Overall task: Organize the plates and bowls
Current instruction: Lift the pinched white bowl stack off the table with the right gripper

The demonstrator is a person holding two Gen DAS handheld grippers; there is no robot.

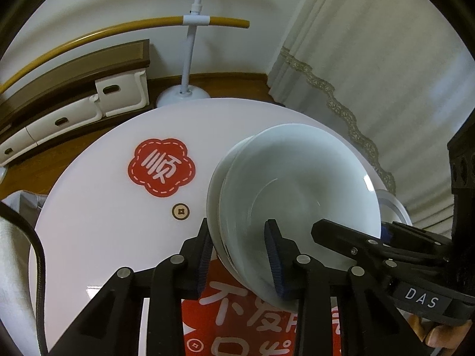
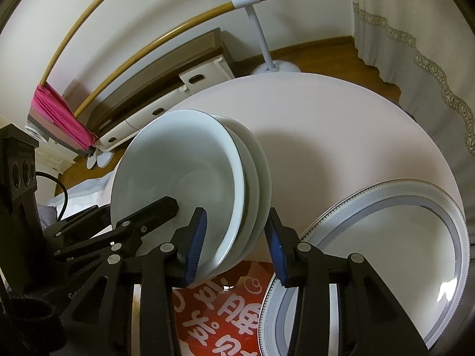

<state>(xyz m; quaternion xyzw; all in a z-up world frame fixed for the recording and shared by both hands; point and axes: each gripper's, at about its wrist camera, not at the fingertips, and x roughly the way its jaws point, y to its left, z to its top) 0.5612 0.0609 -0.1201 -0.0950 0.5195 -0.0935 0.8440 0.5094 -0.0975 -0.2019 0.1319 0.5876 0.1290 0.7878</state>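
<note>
A small stack of pale green-white bowls [image 1: 297, 187] [image 2: 184, 163] is held tilted above the round white table [image 1: 104, 207] [image 2: 341, 136]. My left gripper [image 1: 240, 255] straddles the near rim of the stack, one finger inside the top bowl and one outside, pads touching. My right gripper [image 2: 237, 243] straddles the opposite rim the same way; its finger also shows in the left wrist view [image 1: 344, 237]. A large plate with a grey patterned border [image 2: 386, 237] lies flat on the table to the right of the bowls.
Red printed graphics [image 1: 161, 170] [image 2: 225, 311] mark the tabletop. Behind the table are a white lamp stand [image 1: 190, 59], a low white drawer unit [image 1: 68, 115], a curtain [image 1: 386, 74] at right and a pink folded item [image 2: 59, 118] at left.
</note>
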